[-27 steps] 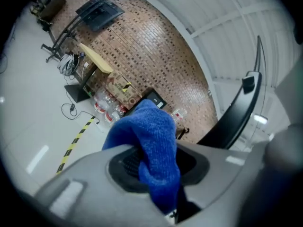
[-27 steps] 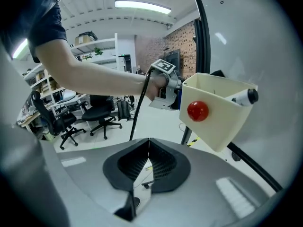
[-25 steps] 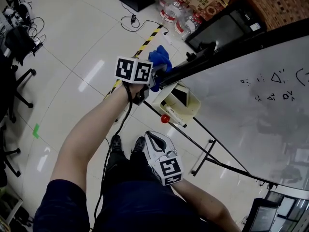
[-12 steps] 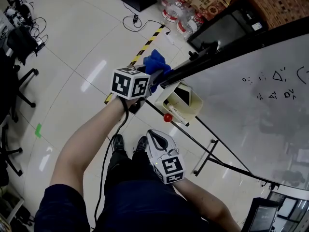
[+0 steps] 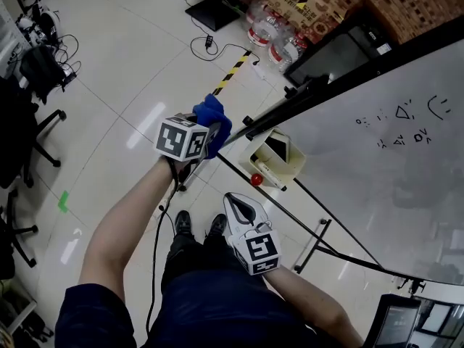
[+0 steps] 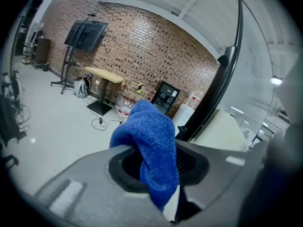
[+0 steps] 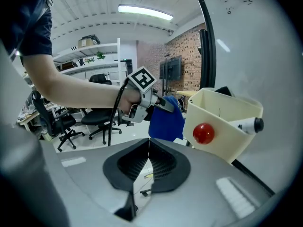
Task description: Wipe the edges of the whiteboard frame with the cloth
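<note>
Cloth (image 5: 212, 119), one blue piece, pinched by left gripper (image 6: 163, 174) near one whiteboard (image 5: 377, 194).

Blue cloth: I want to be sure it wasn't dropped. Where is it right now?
In the head view, the blue cloth sits left of centre, clamped in the left gripper, just left of the near end of the black whiteboard frame.

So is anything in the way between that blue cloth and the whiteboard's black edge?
Nothing visible. The left gripper is shut on the blue cloth, just off the end of the whiteboard frame, with only air between. The beige tray hangs further along the frame, to one side.
</note>
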The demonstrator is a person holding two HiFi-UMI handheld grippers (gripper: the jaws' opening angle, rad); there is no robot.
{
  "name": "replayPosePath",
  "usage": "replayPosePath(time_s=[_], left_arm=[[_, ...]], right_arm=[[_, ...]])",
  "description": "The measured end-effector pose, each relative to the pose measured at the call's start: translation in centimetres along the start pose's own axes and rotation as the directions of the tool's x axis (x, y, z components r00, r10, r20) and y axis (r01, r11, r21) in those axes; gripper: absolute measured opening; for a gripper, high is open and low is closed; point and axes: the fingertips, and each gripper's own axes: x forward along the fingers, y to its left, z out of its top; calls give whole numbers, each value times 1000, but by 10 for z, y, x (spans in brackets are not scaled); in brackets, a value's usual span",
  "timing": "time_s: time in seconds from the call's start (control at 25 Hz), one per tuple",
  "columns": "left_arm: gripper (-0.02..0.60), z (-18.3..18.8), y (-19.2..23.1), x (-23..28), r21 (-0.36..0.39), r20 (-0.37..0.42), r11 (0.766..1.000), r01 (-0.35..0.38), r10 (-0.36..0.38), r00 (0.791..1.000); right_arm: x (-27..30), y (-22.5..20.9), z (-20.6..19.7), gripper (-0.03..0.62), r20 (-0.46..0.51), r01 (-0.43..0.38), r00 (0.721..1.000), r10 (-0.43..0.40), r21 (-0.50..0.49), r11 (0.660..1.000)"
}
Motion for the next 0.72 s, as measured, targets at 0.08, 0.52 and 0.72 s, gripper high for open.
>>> replayPosePath(time_s=[0.08,0.52,0.72], left_arm=[[108,6,14,-10,10,8,1000,-29,28,1000],[114,34,-63,7,183,-15,976,121,-120,993],[114,68,-102,-1,216,38,954,210,-224,974]], right_arm=[[1,4,10,11,20,-4,1000,4,-5,1000],[-17,-20,73,11,160,80,984,-79,4,997],[-41,-42,121,9,276,142,950,-144,28,990]])
